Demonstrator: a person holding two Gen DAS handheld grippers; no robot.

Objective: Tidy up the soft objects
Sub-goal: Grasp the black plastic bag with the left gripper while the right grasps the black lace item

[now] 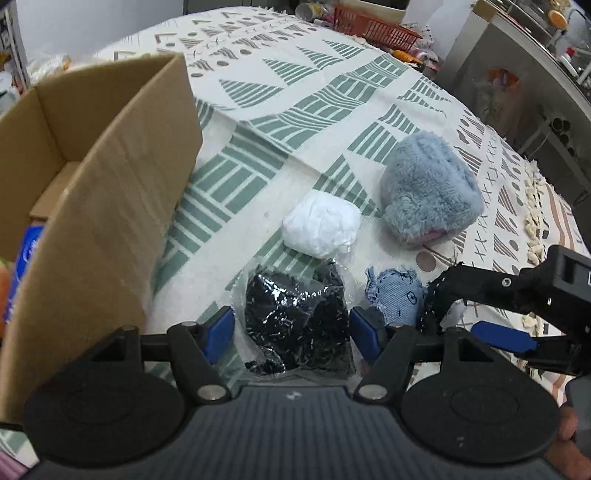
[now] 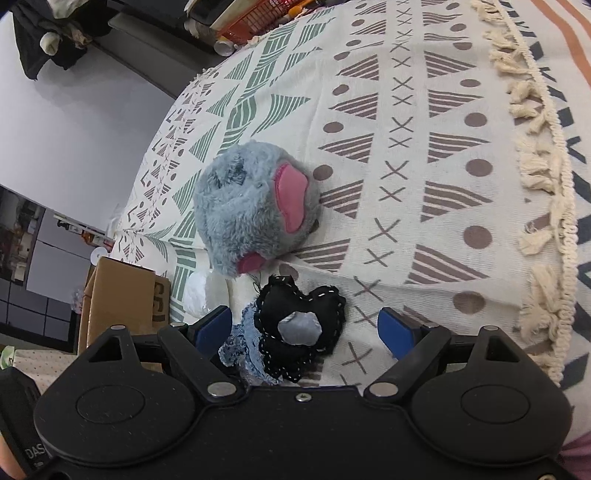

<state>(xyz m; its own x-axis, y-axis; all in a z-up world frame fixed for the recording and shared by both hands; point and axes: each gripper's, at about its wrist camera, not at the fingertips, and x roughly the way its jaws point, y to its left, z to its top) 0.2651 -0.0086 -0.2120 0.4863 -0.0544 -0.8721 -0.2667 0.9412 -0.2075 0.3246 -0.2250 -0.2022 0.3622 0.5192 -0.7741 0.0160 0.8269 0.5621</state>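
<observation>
A black item in a clear plastic bag (image 1: 295, 317) lies on the patterned cloth between the fingers of my left gripper (image 1: 293, 328), which stands open around it. Beyond it sit a white bundle (image 1: 321, 225) and a fluffy grey-blue plush (image 1: 428, 192) with pink patches (image 2: 251, 210). A blue denim piece (image 1: 395, 291) lies beside a black stitched heart (image 2: 317, 302). My right gripper (image 2: 304, 328) is open with the heart between its fingers; it also shows in the left wrist view (image 1: 476, 314). An open cardboard box (image 1: 110, 184) stands at the left.
A blue pack (image 1: 22, 266) lies inside the box. An orange basket (image 1: 373, 26) and clutter sit at the table's far edge. A steel counter (image 1: 517, 74) stands at the right. The cloth's tasselled fringe (image 2: 546, 184) marks the table's edge.
</observation>
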